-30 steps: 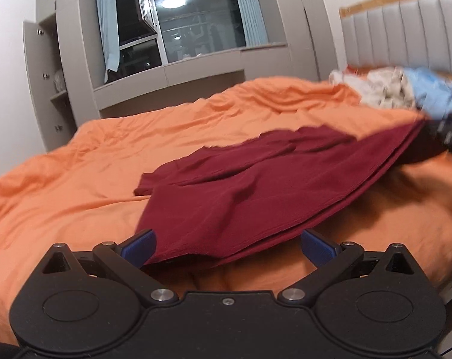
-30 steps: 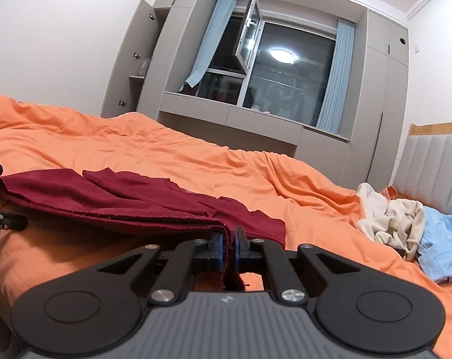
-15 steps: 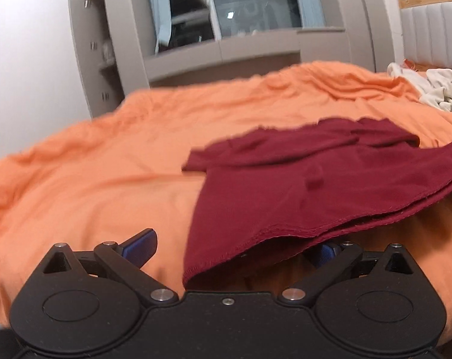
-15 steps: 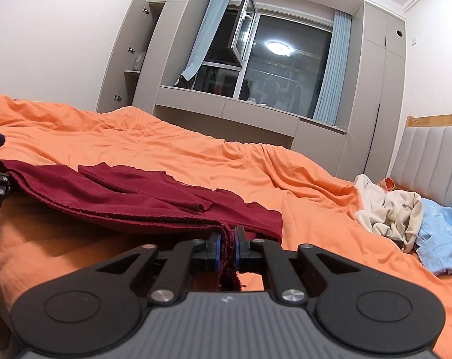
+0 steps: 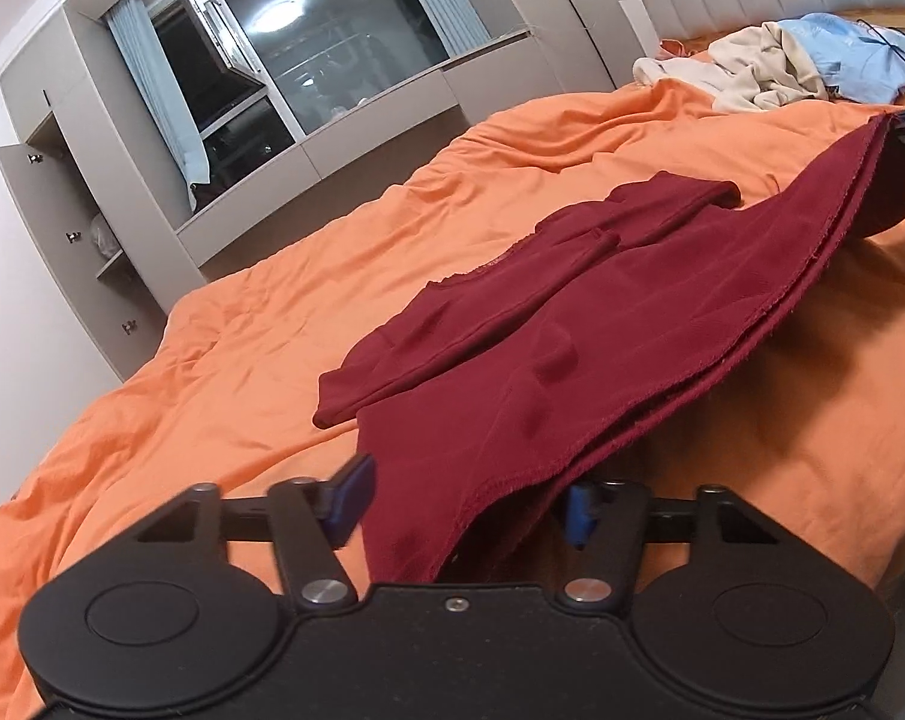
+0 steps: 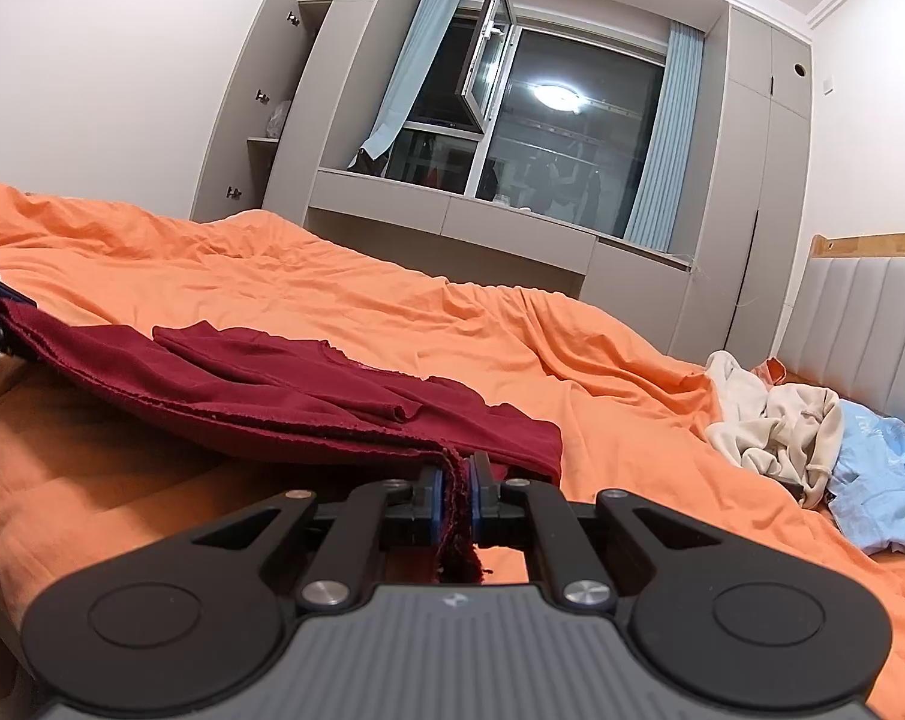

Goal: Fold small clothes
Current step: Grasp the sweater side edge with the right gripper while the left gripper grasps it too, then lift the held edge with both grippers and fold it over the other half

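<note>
The maroon garment point(image 5: 572, 360) is stretched toward two o'clock from the half-closed, closing left gripper point(image 5: 464, 507), around its corner, to the right gripper point(image 6: 454, 495), pinching the far corner.

Location: a home bedroom. Indicators: a bed point(image 6: 392, 324) with an orange duvet, a padded headboard point(image 6: 860, 312), built-in grey wardrobes point(image 6: 746, 192) around a curtained window point(image 6: 572, 138), and loose clothes point(image 6: 776, 426) near the headboard.
</note>
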Action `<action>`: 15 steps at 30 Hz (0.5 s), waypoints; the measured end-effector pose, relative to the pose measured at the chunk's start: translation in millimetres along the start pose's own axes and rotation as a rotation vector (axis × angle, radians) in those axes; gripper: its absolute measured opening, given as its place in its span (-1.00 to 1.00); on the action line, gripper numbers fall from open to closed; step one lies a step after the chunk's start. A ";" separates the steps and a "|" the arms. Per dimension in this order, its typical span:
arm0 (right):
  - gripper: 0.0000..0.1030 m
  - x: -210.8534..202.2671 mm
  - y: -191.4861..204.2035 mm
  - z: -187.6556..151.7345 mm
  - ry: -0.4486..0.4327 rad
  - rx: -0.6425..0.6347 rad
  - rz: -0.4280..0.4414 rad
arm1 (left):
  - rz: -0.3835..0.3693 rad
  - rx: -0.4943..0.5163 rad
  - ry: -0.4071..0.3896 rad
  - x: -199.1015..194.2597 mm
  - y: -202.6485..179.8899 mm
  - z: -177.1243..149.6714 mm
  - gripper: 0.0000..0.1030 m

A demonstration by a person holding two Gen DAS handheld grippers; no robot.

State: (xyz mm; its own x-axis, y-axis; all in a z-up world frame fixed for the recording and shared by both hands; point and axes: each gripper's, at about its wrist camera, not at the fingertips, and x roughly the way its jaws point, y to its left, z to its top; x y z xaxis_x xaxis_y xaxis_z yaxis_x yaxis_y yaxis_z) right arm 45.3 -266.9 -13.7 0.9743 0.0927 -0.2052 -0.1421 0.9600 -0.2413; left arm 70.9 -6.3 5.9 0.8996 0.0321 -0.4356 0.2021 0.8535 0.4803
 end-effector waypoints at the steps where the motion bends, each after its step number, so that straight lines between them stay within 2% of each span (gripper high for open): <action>1: -0.84 -0.6 0.3 -0.7 0.000 -0.006 -0.002 | 0.002 0.000 0.003 0.8 1.2 0.6 -0.04; 2: -0.84 -1.2 0.9 -1.3 0.000 -0.013 -0.004 | 0.007 0.000 0.006 1.9 2.1 0.9 -0.21; 4: -0.84 -2.1 3.1 -1.2 -0.006 -0.024 -0.007 | 0.006 -0.006 0.015 2.9 4.3 1.1 -0.40; 10: -0.86 -1.4 5.1 7.0 -0.047 -0.013 -0.018 | 0.004 -0.017 0.039 5.2 7.3 0.2 -0.79; 11: -0.86 -2.2 4.0 10.9 -0.068 -0.008 -0.022 | 0.015 -0.031 0.026 3.4 9.1 0.6 -0.86; 15: -0.88 -8.8 -2.3 27.2 -0.148 -0.009 -0.054 | 0.103 -0.106 -0.086 -6.6 22.2 10.3 -0.88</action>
State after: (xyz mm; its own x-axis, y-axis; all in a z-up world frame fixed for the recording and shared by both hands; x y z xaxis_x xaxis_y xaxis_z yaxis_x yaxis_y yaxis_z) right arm 41.9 -262.7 14.5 0.9956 0.0797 -0.0499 -0.0899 0.9624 -0.2563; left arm 73.4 7.1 27.3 0.9442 0.0809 -0.3192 0.0696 0.8984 0.4337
